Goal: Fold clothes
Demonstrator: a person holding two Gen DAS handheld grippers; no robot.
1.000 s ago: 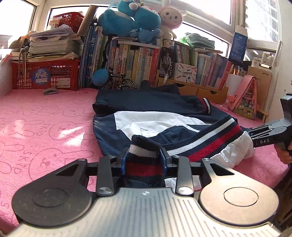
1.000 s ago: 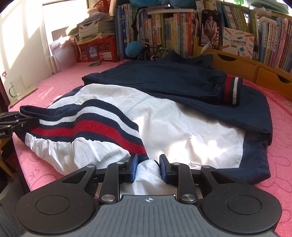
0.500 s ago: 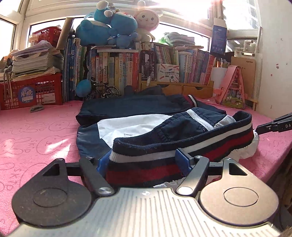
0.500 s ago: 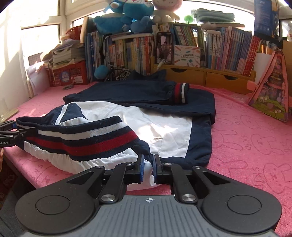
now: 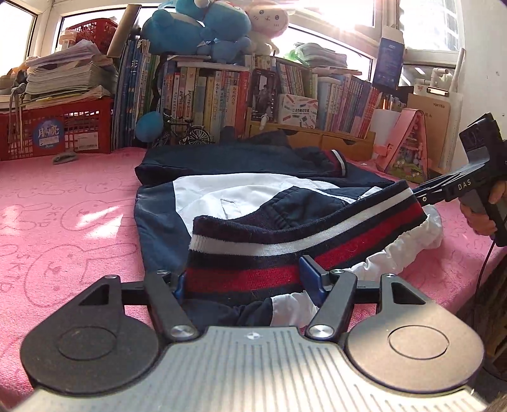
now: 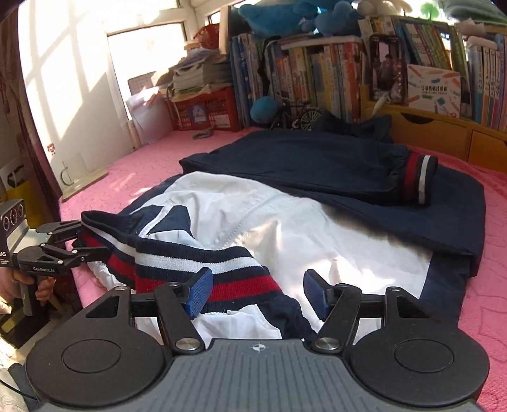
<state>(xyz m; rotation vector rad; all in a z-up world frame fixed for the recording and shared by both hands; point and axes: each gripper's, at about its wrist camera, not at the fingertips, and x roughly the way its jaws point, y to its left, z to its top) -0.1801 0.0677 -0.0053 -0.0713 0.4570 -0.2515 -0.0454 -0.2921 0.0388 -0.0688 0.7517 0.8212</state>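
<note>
1. The jacket (image 6: 332, 228) lies on the pink surface (image 5: 63, 222), its striped hem (image 5: 285, 250) bunched at the near edge.
2. The left tool (image 5: 245, 279) is closing, with the hem between its pads.
3. The right tool (image 6: 256, 290) is opening wide, with the hem lying loose between its pads.

Jacket (image 5: 253, 177) on blanket (image 5: 63, 222), hem (image 5: 301, 234) nearest, bookshelf (image 5: 221, 95) behind

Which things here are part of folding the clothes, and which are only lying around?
For the job: jacket, its striped hem, left gripper, right gripper.

Lying about: books, plush toys, red crate, toy bicycle, pink toy house.
</note>
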